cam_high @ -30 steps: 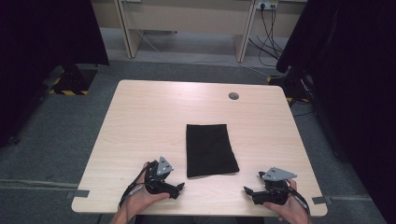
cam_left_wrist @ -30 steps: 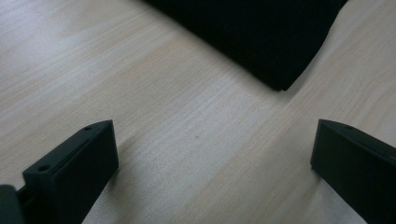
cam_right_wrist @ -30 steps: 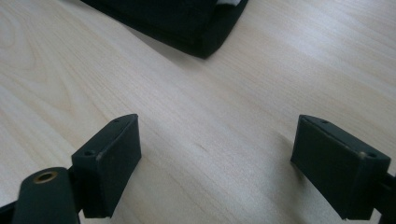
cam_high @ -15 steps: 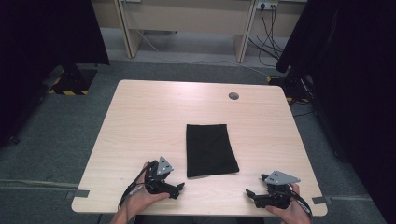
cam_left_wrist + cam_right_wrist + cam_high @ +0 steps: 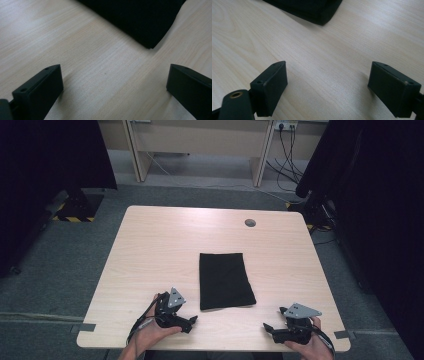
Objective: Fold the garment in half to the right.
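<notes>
grippers: left hand-held gripper (image 5: pixel 192 322) and right hand-held gripper (image 5: pixel 270 328) both rest low at the near edge of the tabletop (image 5: pixel 160 245), jaws spread wide apart and holding nothing. folded black cloth (image 5: pixel 225 280) lies flat mid-tabletop, between and just beyond them, untouched. step judged: approach before grasp; next move likely calls for each to reach a near corner of the cloth and close on it.

High view looking down and forward over whole bench (image 5: pixel 150 250) from above near edge. Both gripper views sitting low, close to benchtop, looking along own jaws. All three sharing black cloth (image 5: pixel 225 280) near corners.
</notes>
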`<state>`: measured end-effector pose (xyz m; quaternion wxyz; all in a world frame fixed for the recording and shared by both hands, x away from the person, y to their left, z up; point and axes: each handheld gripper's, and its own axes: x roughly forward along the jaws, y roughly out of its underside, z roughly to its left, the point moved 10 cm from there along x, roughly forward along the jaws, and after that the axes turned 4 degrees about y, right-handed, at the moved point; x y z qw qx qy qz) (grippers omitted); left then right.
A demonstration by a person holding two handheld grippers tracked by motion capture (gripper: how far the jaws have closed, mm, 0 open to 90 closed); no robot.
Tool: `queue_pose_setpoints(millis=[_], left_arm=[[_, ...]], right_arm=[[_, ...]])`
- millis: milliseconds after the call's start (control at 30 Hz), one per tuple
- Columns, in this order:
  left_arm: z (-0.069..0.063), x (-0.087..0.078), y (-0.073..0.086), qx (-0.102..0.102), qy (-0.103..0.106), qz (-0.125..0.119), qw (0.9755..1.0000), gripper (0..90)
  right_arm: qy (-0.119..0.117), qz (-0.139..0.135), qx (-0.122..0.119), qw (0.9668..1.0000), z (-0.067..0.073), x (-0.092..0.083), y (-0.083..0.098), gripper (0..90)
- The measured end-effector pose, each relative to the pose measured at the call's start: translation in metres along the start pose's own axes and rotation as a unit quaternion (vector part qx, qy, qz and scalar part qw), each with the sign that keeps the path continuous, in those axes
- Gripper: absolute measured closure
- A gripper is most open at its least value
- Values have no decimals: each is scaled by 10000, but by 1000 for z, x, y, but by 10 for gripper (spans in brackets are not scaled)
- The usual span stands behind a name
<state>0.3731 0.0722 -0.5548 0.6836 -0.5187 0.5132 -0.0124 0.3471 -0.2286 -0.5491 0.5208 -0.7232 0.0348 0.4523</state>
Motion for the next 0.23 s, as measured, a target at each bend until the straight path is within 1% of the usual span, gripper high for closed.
queue_pose_setpoints(millis=[233], left_arm=[[0,0,0,-1,0,0,10000,0]], right_arm=[[-2,18,5,10000,0,0,0,160]])
